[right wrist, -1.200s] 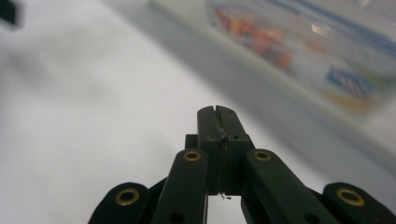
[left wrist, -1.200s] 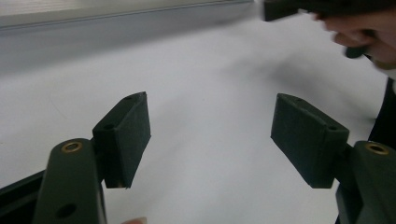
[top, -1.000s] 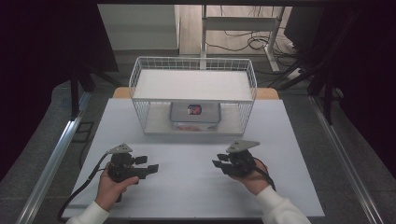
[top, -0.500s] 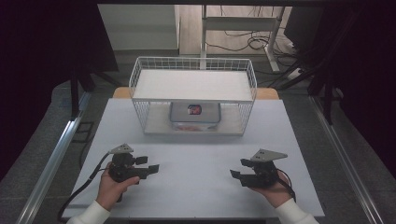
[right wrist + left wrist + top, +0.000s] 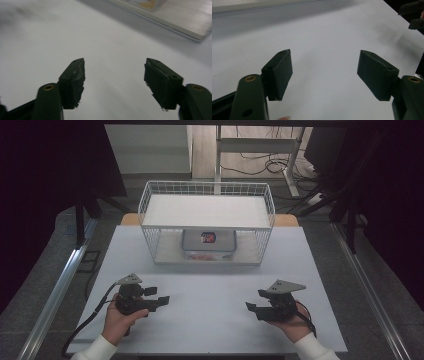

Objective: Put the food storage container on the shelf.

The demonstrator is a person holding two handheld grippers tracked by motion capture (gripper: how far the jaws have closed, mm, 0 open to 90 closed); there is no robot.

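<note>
On the white table (image 5: 210,285) each hand holds a black two-jaw gripper near the front edge. My left gripper (image 5: 162,301) sits at the front left, pointing right, and is open with nothing between its jaws (image 5: 324,72). At the front right my right gripper (image 5: 250,309) points left, open and empty too (image 5: 114,75). A white wire shelf basket (image 5: 206,222) stands at the back middle. Under its shelf lies a clear lidded box (image 5: 208,242) with a red and dark label. The shelf's base edge (image 5: 175,22) crosses the top right of the right gripper view.
A cable (image 5: 87,325) trails from the left gripper off the table's front left. The other gripper's jaws (image 5: 413,15) show at the top right of the left gripper view. A metal rail (image 5: 55,290) runs along the table's left side. Desk legs and cables (image 5: 260,157) lie behind.
My right gripper has moved right and toward the front edge, away from the left one. The left gripper has stayed where it was.
</note>
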